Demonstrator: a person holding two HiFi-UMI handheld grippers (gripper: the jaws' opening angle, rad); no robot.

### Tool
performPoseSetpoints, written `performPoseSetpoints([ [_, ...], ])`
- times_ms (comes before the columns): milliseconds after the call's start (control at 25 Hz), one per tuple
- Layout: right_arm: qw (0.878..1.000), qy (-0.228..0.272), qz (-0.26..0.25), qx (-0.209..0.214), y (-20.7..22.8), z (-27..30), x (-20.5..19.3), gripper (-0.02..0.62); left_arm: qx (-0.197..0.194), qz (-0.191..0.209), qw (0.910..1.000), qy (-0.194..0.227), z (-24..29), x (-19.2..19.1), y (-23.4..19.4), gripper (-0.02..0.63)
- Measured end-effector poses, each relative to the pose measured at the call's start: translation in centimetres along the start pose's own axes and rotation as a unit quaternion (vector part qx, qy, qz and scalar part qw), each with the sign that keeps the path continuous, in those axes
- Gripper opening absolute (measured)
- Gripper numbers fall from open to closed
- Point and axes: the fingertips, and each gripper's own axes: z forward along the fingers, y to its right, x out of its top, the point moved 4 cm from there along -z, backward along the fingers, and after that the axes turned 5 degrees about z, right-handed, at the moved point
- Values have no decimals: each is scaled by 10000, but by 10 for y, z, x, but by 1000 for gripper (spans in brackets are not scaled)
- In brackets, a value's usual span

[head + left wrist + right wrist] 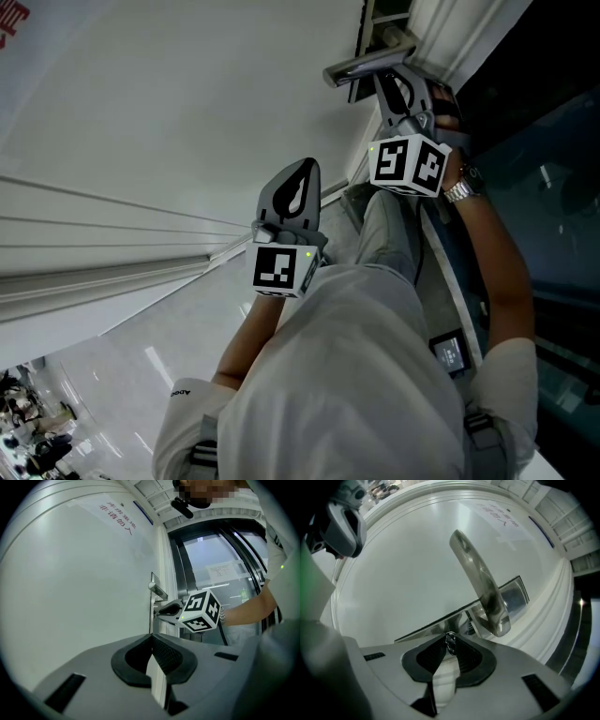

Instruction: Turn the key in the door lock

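A white door (187,112) carries a silver lever handle (480,583) on a steel lock plate (514,596). Just below the handle a small metal key (451,642) sticks out of the plate, pinched between the tips of my right gripper (451,645), which is shut on it. In the head view the right gripper (398,94) reaches under the handle (367,64). My left gripper (300,173) hangs apart from the door, lower and to the left, jaws together with nothing in them. From the left gripper view (151,638) the right gripper (164,610) shows at the door's edge.
The door frame (441,42) and a dark glass panel (553,187) stand to the right of the lock. A paper notice (224,569) hangs on the glass. Red print (117,515) marks the door's upper part. The person's body fills the lower head view.
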Motion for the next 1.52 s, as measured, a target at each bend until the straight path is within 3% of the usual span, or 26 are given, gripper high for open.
performPoseSetpoints([
  [360, 9986, -49, 512, 105, 3, 0, 1, 63, 17, -13, 10000, 10, 0, 2, -1, 9],
  [560, 9943, -48, 1045, 199, 6, 0, 2, 48, -37, -12, 10000, 31, 0, 3, 0, 9],
  [1080, 9879, -73, 1534, 235, 8, 1, 2, 48, -34, -11, 10000, 39, 0, 2, 0, 9],
  [1280, 9669, 35, 2512, 452, 12, 1, -1, 9, -17, -1, 10000, 50, 0, 4, 1, 9],
  [1400, 9619, 73, 2699, 428, 12, 1, -1, 9, 5, 11, 10000, 53, -1, 5, 0, 9],
  [1520, 9465, 77, 3179, 545, 14, 2, -2, 9, 20, 5, 10000, 28, -1, 2, 1, 9],
])
